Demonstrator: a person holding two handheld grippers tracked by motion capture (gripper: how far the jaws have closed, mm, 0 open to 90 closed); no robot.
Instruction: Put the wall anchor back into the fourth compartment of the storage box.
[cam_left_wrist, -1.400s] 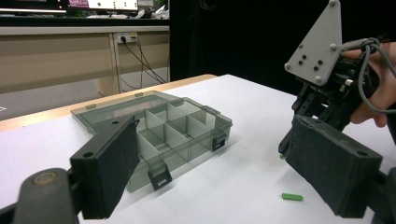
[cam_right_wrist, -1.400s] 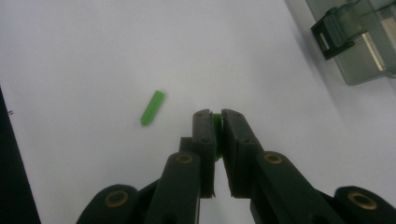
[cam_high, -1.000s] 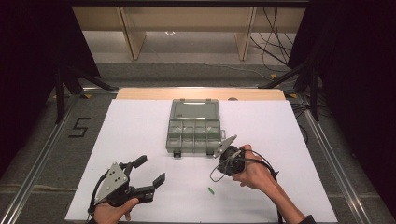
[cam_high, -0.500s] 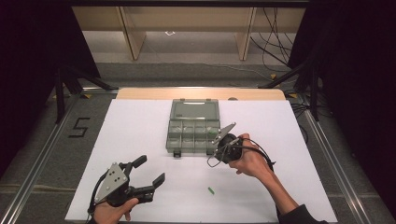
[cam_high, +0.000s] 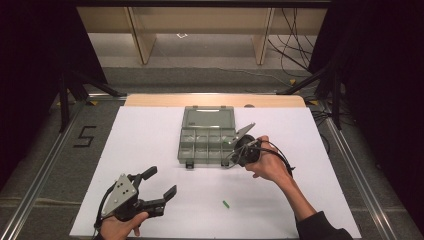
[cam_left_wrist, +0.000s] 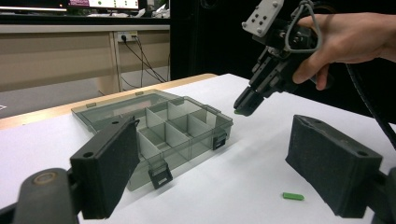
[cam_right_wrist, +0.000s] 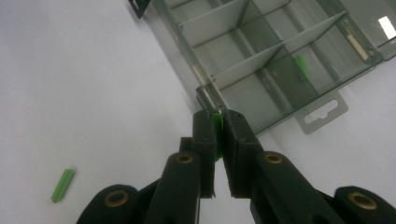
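A: Green peg (cam_right_wrist: 216, 128)?
B: Pinched between the closed jaws of the right gripper (cam_right_wrist: 217, 122), now at the near right corner of the open clear box (cam_high: 207, 141); a second ago it hung nearer the person.
A: Other gripper?
B: Left gripper (cam_high: 159, 185) unmoved, jaws apart, holding nothing. Second green peg (cam_high: 226, 204) lies on the white table (cam_high: 150, 135); a third (cam_right_wrist: 301, 65) sits in a compartment.

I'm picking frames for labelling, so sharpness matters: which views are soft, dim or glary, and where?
High view: dark surroundings, bright evenly lit white table sheet, the small green plastic piece tiny and soft. Left gripper view: near black jaws slightly blurred, the clear grey plastic compartment box fairly sharp. Right gripper view: a bright glare patch on the box lid at top right, the right gripper soft around its green piece.
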